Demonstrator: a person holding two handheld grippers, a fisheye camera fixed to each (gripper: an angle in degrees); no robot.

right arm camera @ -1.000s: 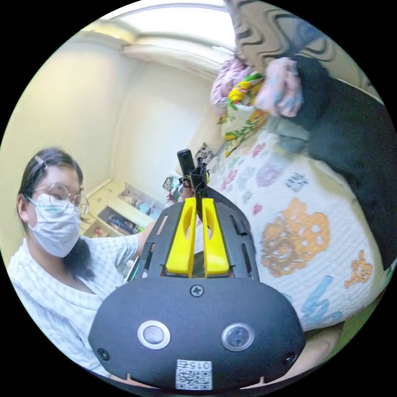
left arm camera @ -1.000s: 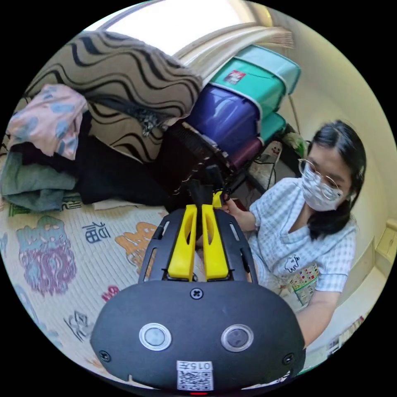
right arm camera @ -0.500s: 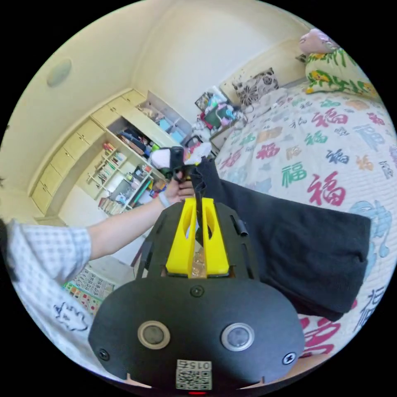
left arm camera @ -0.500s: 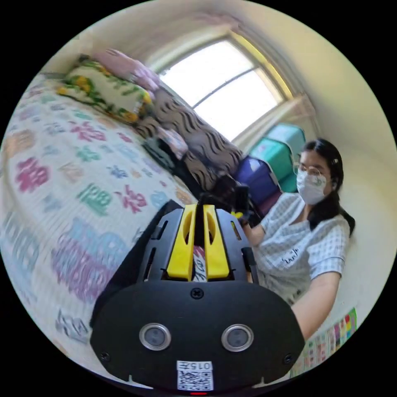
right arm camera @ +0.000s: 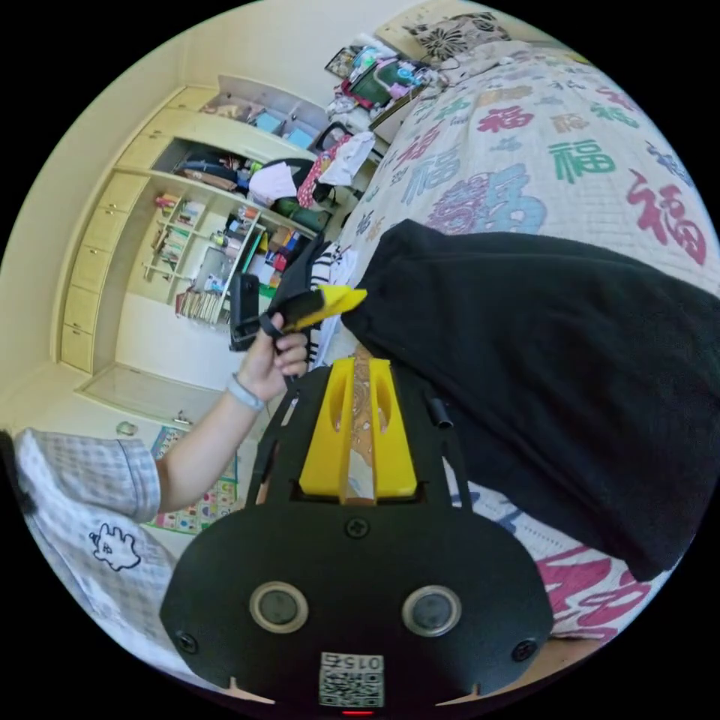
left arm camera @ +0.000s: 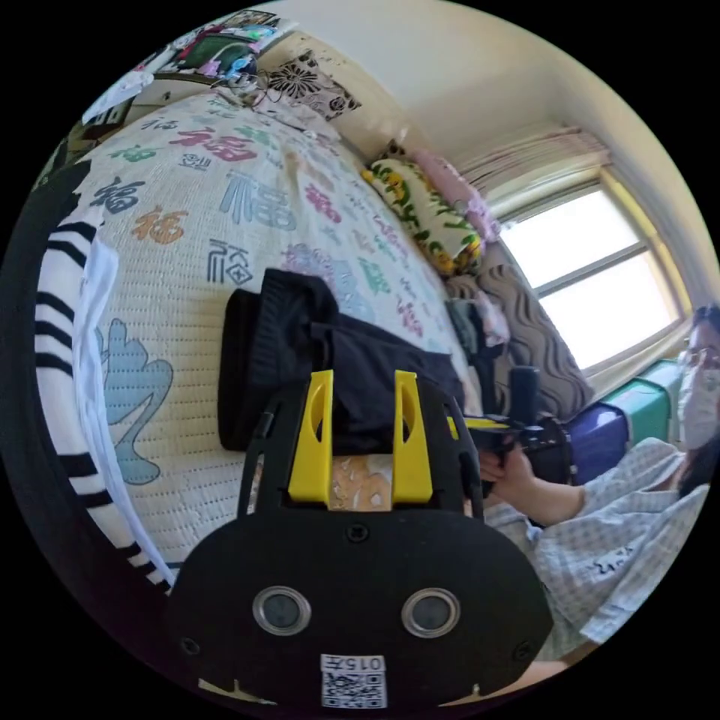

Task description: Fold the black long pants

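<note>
Since half a second ago, left gripper (left arm camera: 364,375) opened wide, letting go; right gripper (right arm camera: 361,364) nearly closed, gripping nothing. Folded black long pants (right arm camera: 555,360) now flat on cream character-printed bedspread (left arm camera: 195,225).

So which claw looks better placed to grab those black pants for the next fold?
Probably the left. The left claw is open, with the near edge of the black pants just ahead of its jaws. The right claw is shut, off beside the pants.

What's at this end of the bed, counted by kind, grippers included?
Grippers: 2 (left gripper, right gripper)
Black pants: 1
Black-and-white striped cloth by the bed's edge: 1
Total: 4
</note>
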